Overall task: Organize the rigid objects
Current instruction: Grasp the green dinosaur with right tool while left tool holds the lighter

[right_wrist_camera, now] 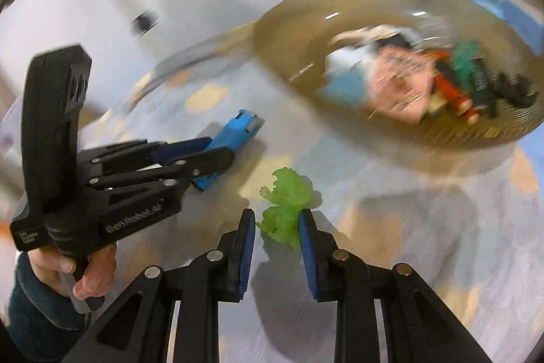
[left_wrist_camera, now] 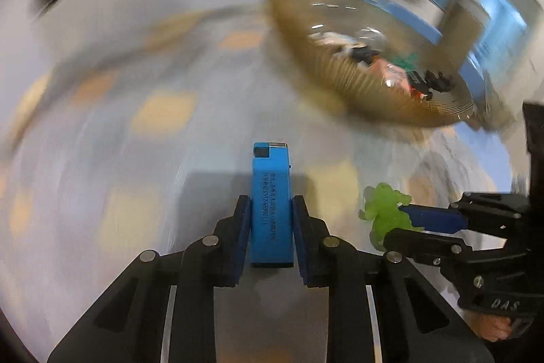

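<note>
Left gripper (left_wrist_camera: 271,228) clamped on blue lighter (left_wrist_camera: 272,210), mid-body, flat sides against pads: light, stiff, slick plastic, so a low hold suits. Right gripper (right_wrist_camera: 277,228) closed around green translucent figurine (right_wrist_camera: 285,215), pads at its flanks (contact looks firm); light, knobbly, limbs possibly brittle. Both above the desk (right_wrist_camera: 391,244); brown bowl (right_wrist_camera: 391,142) lies beyond.

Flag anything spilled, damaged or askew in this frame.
Nothing stands out. The left hand-held gripper grips a blue lighter, the right hand-held gripper a green figure; the bowl holds mixed items. Motion blur hides finer detail.
</note>
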Available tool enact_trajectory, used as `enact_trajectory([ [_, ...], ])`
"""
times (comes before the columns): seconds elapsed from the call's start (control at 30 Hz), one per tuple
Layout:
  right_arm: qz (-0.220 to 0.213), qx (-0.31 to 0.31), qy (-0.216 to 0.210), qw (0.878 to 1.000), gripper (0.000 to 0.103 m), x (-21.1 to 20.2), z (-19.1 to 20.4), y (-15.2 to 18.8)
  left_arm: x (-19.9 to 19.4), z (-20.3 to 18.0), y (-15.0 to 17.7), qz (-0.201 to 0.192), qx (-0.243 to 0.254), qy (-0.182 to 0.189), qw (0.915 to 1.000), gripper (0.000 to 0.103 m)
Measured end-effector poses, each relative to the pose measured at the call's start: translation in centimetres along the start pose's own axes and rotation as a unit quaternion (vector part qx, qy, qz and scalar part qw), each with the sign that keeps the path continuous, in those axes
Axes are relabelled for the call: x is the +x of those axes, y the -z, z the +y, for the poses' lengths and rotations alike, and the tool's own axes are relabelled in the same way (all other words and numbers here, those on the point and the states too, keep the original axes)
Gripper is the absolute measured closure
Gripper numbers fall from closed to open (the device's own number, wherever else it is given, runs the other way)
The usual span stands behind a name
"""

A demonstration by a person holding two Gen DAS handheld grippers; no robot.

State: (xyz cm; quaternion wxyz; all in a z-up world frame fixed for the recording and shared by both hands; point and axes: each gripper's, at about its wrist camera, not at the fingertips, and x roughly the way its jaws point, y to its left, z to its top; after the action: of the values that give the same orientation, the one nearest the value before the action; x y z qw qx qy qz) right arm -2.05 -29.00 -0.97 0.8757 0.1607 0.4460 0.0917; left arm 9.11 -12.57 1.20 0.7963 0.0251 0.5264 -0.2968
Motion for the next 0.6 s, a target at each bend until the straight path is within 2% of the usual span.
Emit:
enact_trajectory([
  [0.07,0.018,-0.031,-0.03,0.999,0.078,-0.5,0.8,1.5,-2.1,0.7,3.0,-0.011,-0.045,-0.023,0.9986,0.082],
  [0.13,0.025,-0.063,-0.03,0.997,0.078,-1.1,1.9,2.7,-4.0,1.2,5.8,-0.016,-0.085,-0.06,0.9945,0.082],
  [0.23,0.034,-0.091,-0.045,0.994,0.078,-1.9,3.4,4.0,-6.2,1.5,8.8,-0.019,-0.126,-0.095,0.9872,0.082],
  [0.47,0.047,-0.121,-0.03,0.991,0.076,-2.4,4.9,6.5,-8.8,2.2,12.7,-0.023,-0.179,-0.119,0.9763,0.082],
  [0.5,0.064,-0.116,-0.026,0.991,0.074,-2.0,4.5,6.8,-9.2,2.4,13.1,-0.025,-0.188,-0.117,0.975,0.081],
  [0.53,0.065,-0.111,-0.033,0.991,0.065,-1.9,4.3,6.7,-9.3,2.5,13.3,-0.029,-0.195,-0.11,0.9741,0.076],
  [0.57,0.068,-0.104,-0.037,0.992,0.062,-2.0,4.2,6.5,-9.4,2.5,13.4,-0.031,-0.198,-0.105,0.9741,0.07],
  [0.6,0.072,-0.095,-0.051,0.992,0.056,-2.2,3.9,6.7,-9.5,2.4,13.6,-0.034,-0.199,-0.103,0.9739,0.069],
])
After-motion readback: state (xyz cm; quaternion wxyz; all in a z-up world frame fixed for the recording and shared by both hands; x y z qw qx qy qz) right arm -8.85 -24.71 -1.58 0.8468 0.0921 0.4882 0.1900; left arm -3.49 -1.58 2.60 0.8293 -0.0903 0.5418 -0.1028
